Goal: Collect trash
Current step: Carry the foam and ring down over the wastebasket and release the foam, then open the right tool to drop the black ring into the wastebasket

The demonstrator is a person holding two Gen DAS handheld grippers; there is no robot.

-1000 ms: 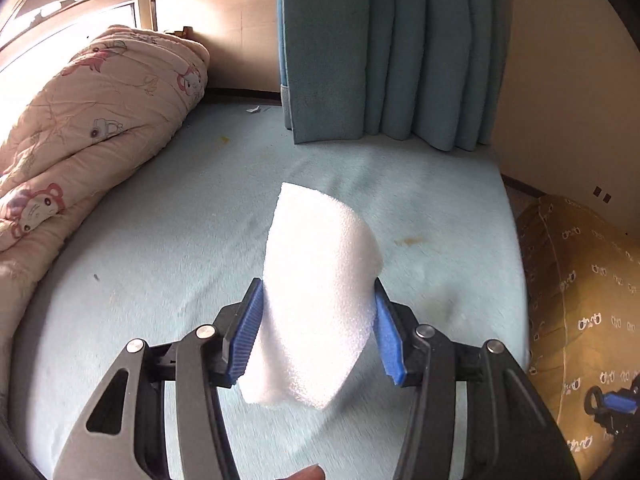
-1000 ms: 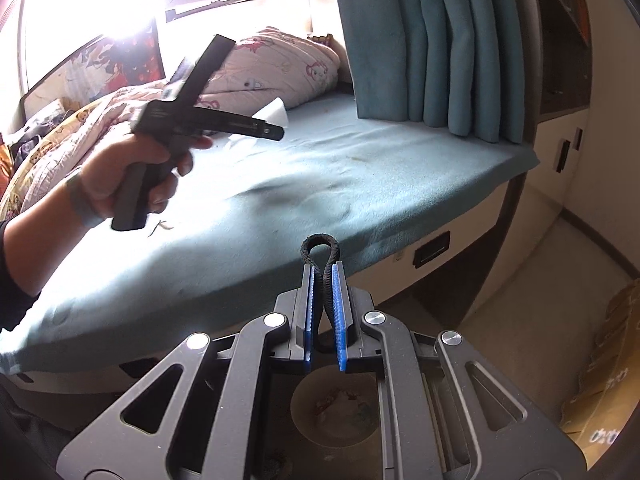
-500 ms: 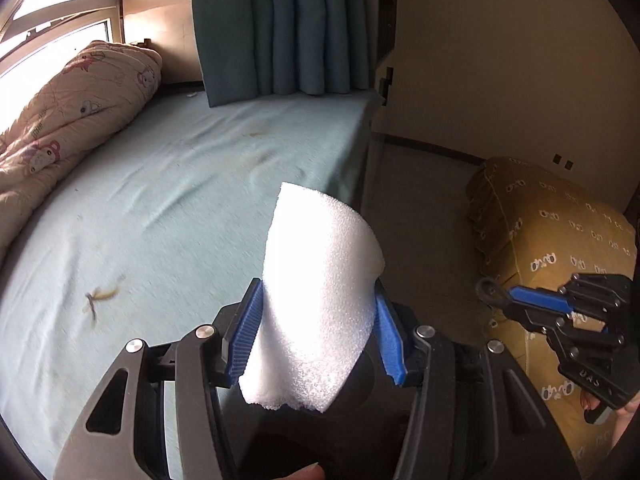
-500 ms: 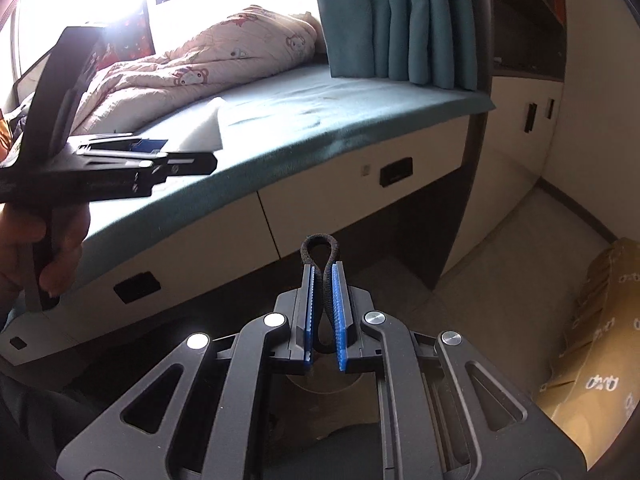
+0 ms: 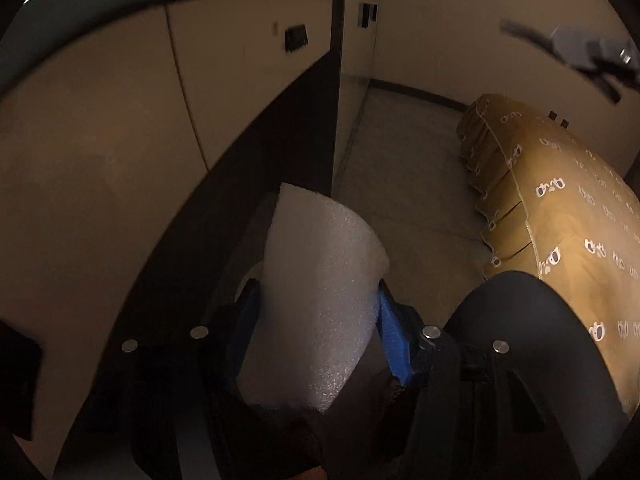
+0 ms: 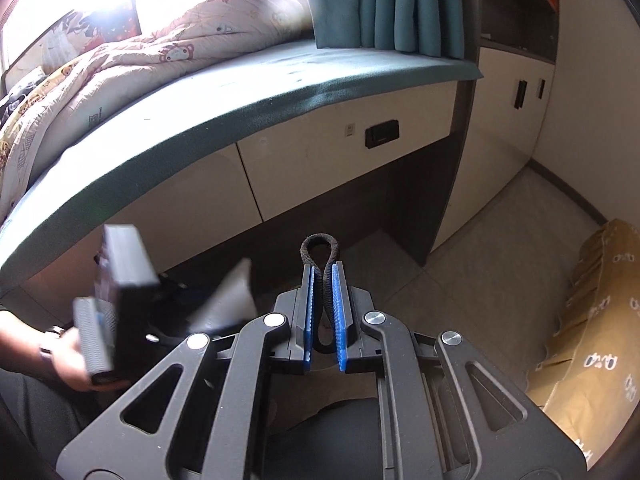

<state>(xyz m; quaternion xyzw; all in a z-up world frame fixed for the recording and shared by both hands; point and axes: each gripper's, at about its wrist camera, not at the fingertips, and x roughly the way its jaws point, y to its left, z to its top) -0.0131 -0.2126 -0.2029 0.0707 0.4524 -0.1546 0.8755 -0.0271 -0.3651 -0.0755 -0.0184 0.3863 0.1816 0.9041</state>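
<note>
the left hand-held gripper [image 5: 318,328] is clamped on a white foam sheet [image 5: 316,300], its blue pads [image 5: 394,344] pressing the sheet's two sides so that it bows upward between them. left of the foam sheet rises a pale bed base [image 5: 120,128] with a dark recessed drawer handle [image 5: 296,38] high on its front. right of the foam sheet lies a tan patterned bag [image 5: 560,216] on the tiled floor [image 5: 404,184], and a blurred dark object [image 5: 580,52] hangs well above that bag.
</note>
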